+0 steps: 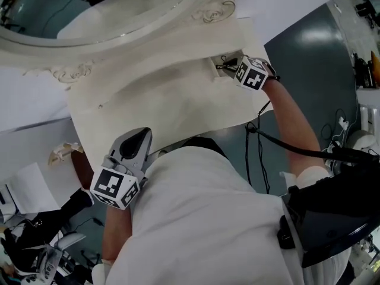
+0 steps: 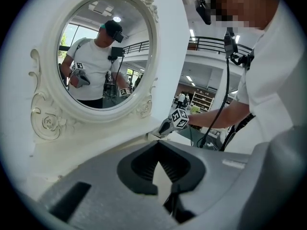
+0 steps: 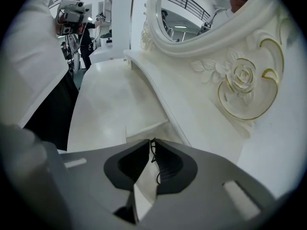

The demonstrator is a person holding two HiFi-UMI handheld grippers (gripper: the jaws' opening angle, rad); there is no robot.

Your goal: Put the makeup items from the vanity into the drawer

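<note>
Makeup item: a thin black wiry piece (image 3: 153,151), too slight for me to name. It's pinched in my right hand-held gripper (image 3: 151,142) over the bench's far right corner, just below the mirror frame (image 3: 201,44).
Right hand-held gripper: jaws closed down on that black piece, tips just above a low step (image 3: 144,126) in the bench top. I can't tell whether that step is the drawer.
Left hand-held gripper (image 2: 158,145): jaws together with nothing between them, held at the bench's near edge, close against my shirt (image 1: 202,218).
Bench (image 1: 166,94): a wide stretch of cream top lies between my two hand-held grippers, which are well apart.
Edges: the front edge curves in toward me. The right edge drops to the dark floor (image 1: 314,70), just beside my right hand-held gripper.
In the way: the mirror frame with its rose carving (image 3: 242,78) rises close alongside the right jaws. A black cable (image 1: 247,153) hangs from my right arm, past the bench's right edge.
Count: one black piece, two hand-held grippers, two marker cubes (image 1: 252,75), one mirror, one step.
</note>
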